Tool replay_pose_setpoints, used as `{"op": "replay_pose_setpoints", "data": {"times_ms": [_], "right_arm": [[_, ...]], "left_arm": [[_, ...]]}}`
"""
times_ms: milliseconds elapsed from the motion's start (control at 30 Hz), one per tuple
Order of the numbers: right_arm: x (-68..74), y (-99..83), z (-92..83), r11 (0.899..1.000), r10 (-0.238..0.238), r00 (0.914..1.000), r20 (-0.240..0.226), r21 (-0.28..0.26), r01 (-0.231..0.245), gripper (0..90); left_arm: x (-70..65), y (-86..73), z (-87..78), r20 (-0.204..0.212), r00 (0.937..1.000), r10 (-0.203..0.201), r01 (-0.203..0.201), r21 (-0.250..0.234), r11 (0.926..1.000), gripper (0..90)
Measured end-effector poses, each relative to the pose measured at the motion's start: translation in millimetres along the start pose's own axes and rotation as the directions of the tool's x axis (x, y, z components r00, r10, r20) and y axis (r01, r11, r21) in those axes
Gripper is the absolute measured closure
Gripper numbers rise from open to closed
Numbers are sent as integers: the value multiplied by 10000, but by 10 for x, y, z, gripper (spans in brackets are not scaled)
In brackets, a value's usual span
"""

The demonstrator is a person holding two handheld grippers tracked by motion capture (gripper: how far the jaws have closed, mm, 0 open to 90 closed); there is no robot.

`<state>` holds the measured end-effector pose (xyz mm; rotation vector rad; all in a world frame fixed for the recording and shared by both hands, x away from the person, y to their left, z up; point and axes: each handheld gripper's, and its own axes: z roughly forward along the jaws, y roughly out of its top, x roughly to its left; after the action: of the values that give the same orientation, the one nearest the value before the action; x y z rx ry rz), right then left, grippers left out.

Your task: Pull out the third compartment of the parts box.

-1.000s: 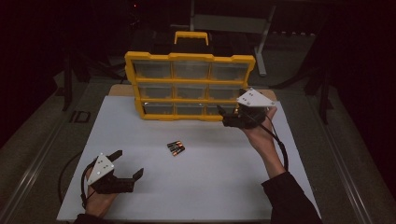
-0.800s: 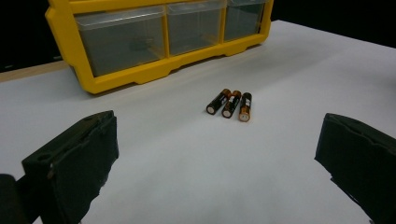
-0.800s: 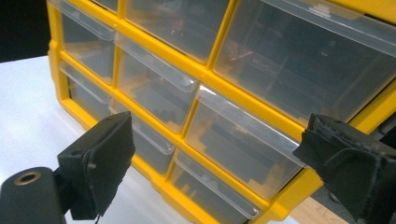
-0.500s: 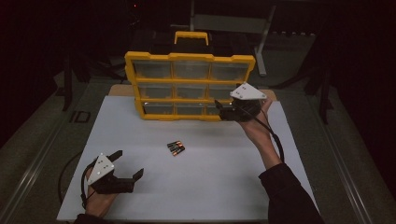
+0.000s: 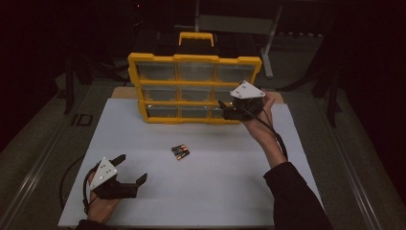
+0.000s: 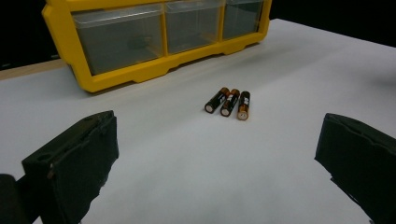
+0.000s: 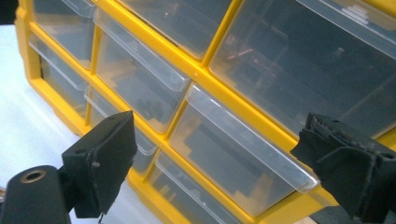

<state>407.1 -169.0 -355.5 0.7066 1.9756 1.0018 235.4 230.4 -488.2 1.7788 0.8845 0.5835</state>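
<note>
A yellow drawer cabinet [image 5: 194, 60] with clear plastic drawers stands upright at the back of the white table [image 5: 230, 191]. Three batteries [image 5: 180, 152] lie side by side in the middle of the table, also seen ahead in the left gripper view as batteries [image 6: 229, 102]. My left gripper [image 5: 130, 170] rests open near the front left, empty. My right gripper [image 5: 221, 109] is held up at the cabinet's right side, open, its jaws straddling the lip of a clear drawer [image 7: 243, 154] without closing on it.
The cabinet has a yellow carry handle [image 5: 197, 37] on top. A cable [image 5: 273, 132] trails from the right gripper along the forearm. Dark floor and metal frame legs [image 5: 268, 43] surround the table. A wooden board edge [image 5: 122, 92] shows behind the white surface.
The right gripper has risen and moved a little left along the cabinet's right column, closer to a drawer front. The left gripper and batteries have stayed put.
</note>
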Motion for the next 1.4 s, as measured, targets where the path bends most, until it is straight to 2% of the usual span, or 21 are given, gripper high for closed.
{"op": "replay_pose_setpoints", "data": {"times_ms": [300,533,567,733,767,833,933,967,1000,1033,1067,1100,1133,1167,1200,1233,1267,1300,1333,1367,1400], "right_arm": [[-49,-2,72,9990,-254,9997,2,359,253,93],[-57,-3,81,9981,-499,9987,-65,360,501,87],[-52,6,83,9967,-698,9976,12,405,697,86],[-31,20,97,9941,-977,9952,45,484,973,86],[-20,23,112,9916,-1178,9930,89,553,1171,86],[-18,25,114,9909,-1216,9925,100,589,1208,86],[2,35,138,9858,-1531,9880,215,734,1512,86],[12,47,150,9814,-1762,9840,258,827,1735,86],[12,47,150,9814,-1762,9840,258,827,1735,86],[23,54,162,9763,-1986,9795,346,947,1947,86],[23,54,162,9763,-1986,9795,346,947,1947,86],[30,62,174,9700,-2242,9736,422,1056,2188,86],[30,62,174,9700,-2242,9736,422,1056,2188,86],[38,70,183,9637,-2468,9679,468,1167,2401,86],[38,70,183,9637,-2468,9679,468,1167,2401,86],[43,76,192,9582,-2671,9624,495,1198,2598,86],[43,76,192,9582,-2671,9624,495,1198,2598,86],[55,81,198,9494,-2943,9540,565,1323,2850,86],[55,81,198,9494,-2943,9540,565,1323,2850,86],[77,82,208,9363,-3295,9418,660,1511,3170,87],[77,82,208,9363,-3295,9418,660,1511,3170,87]], "left_arm": [[-2,-1,2,41,10000,9,-9,26,10000,1],[-4,-2,6,58,10000,19,-19,40,10000,1],[-4,-2,6,60,10000,21,-21,38,10000,1],[-5,-4,11,76,10000,34,-34,79,10000,1],[-6,-4,13,87,10000,45,-46,85,10000,1],[-8,-4,14,91,10000,42,-43,89,10000,1],[-6,-5,13,88,10000,31,-31,79,10000,1],[-4,-5,13,87,10000,30,-31,93,10000,1],[-4,-5,13,84,10000,32,-33,95,9999,1],[-6,-4,13,87,10000,31,-32,81,10000,1],[-6,-4,13,87,10000,31,-32,81,10000,1],[-5,-4,12,85,10000,43,-43,83,10000,1],[-5,-4,12,85,10000,43,-43,83,10000,1],[-4,-4,10,81,10000,42,-42,84,10000,1],[-4,-4,10,81,10000,42,-42,84,10000,1],[-2,-4,8,66,10000,40,-40,94,9999,1],[-2,-4,8,66,10000,40,-40,94,9999,1],[-2,-4,7,56,10000,30,-31,98,9999,1],[-2,-4,7,56,10000,30,-31,98,9999,1],[-2,-4,7,55,10000,41,-42,95,9999,1],[-2,-4,7,55,10000,41,-42,95,9999,1]]}}
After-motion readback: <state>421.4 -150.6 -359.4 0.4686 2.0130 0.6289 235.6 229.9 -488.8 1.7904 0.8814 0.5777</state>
